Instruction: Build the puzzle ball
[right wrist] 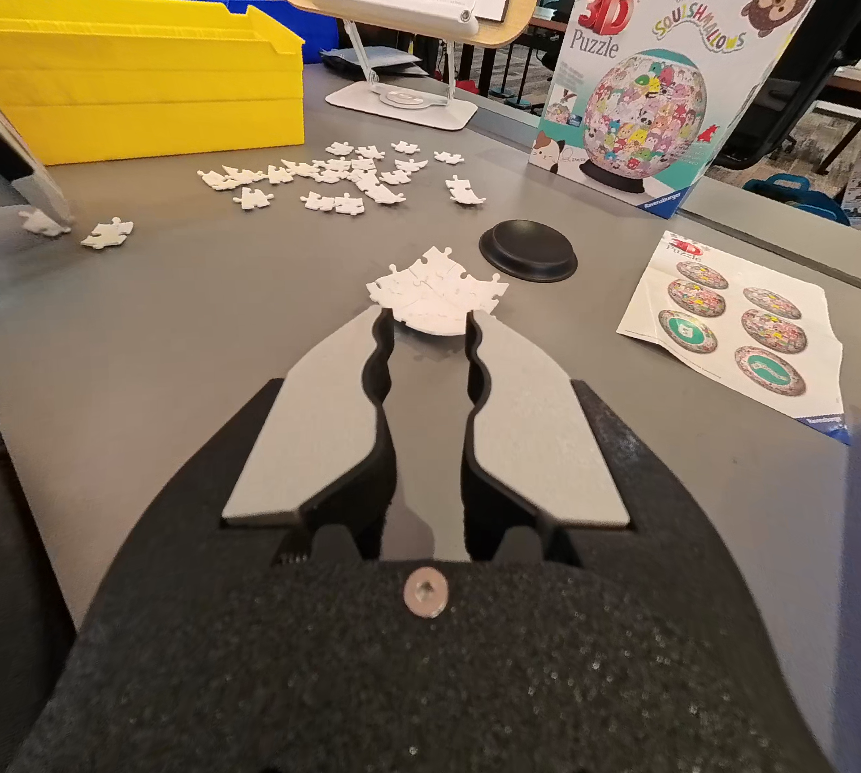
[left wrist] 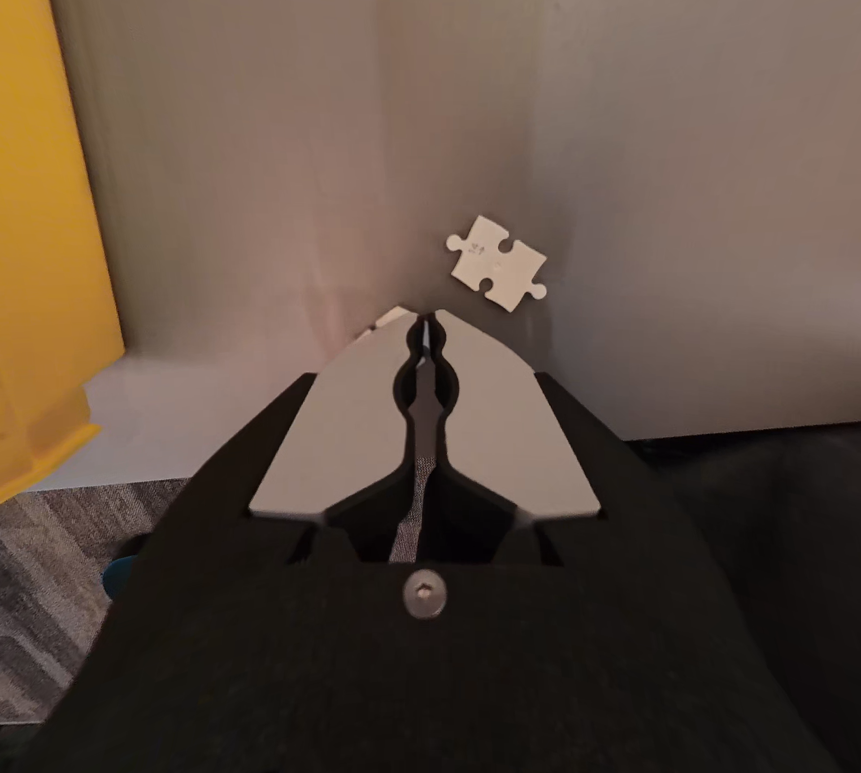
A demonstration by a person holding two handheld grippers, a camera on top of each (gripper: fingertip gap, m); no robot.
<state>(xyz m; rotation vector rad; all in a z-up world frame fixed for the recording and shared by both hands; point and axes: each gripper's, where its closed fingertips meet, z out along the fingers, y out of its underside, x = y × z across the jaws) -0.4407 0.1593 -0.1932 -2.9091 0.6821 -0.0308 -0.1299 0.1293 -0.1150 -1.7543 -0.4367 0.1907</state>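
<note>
My left gripper (left wrist: 426, 322) points down at the grey table (left wrist: 652, 145). Its jaws are nearly closed on a white puzzle piece (left wrist: 389, 318) that pokes out at the left of the tips. Another loose white piece (left wrist: 498, 264) lies just to the right of it. In the right wrist view the left gripper (right wrist: 58, 215) shows at the far left edge. My right gripper (right wrist: 426, 322) is open. Its fingertips sit either side of the near edge of a curved assembled section of white pieces (right wrist: 433, 292) lying on the table. A black ball stand (right wrist: 528, 257) sits just behind it.
A pile of loose white pieces (right wrist: 345, 177) lies mid-table. A yellow bin (right wrist: 149, 75) stands at the back left and also shows in the left wrist view (left wrist: 42, 191). The puzzle box (right wrist: 661, 89) stands back right, a printed leaflet (right wrist: 736, 331) lies right, and a document stand (right wrist: 400, 98) is behind.
</note>
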